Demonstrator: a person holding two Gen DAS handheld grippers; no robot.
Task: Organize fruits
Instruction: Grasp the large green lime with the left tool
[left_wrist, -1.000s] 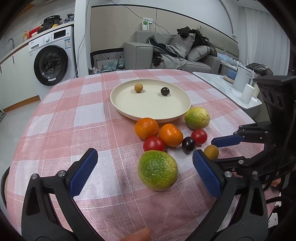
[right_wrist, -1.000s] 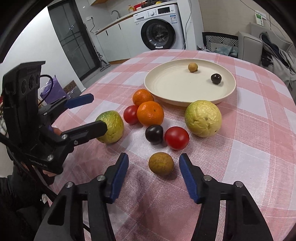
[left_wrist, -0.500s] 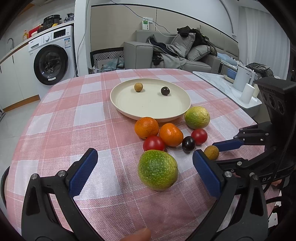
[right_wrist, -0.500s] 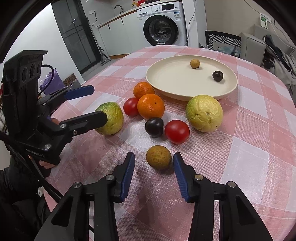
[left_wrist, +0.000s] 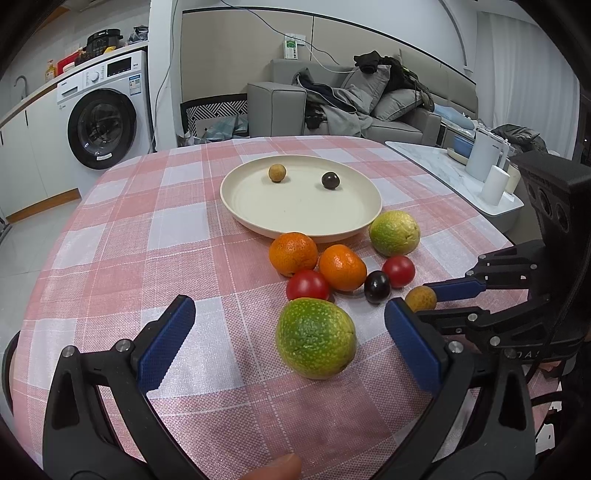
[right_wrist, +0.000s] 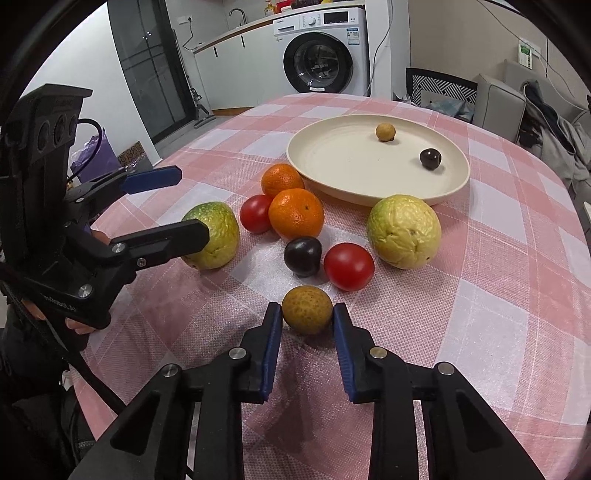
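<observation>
We see the small round brown-yellow speckled fruit (right_wrist: 307, 309) sitting on the desk (right_wrist: 498, 295), which is draped in a pink-and-white checked cloth, and the right hand-held gripper (right_wrist: 307, 314) has just been closing its jaws until both blue pads press the fruit's sides. Just beyond it lie a dark purple plum-like fruit (right_wrist: 303, 256) and a red tomato (right_wrist: 348, 266), touching each other, with a pale yellow-green bumpy citrus (right_wrist: 404, 231) beside the tomato. Further back two oranges (right_wrist: 296, 213) sit touching, and a second red tomato (right_wrist: 255, 213) rests against the nearer one. The round cream plate (right_wrist: 332, 155) beyond them carries a second small brown fruit (right_wrist: 385, 132) and a small dark round fruit (right_wrist: 430, 158), well apart. To the left, a green speckled citrus (left_wrist: 316, 338) lies between the wide-spread fingers of the left hand-held gripper (left_wrist: 290, 345), which touch nothing. A white front-loading washing machine (right_wrist: 320, 55) stands behind the desk.
</observation>
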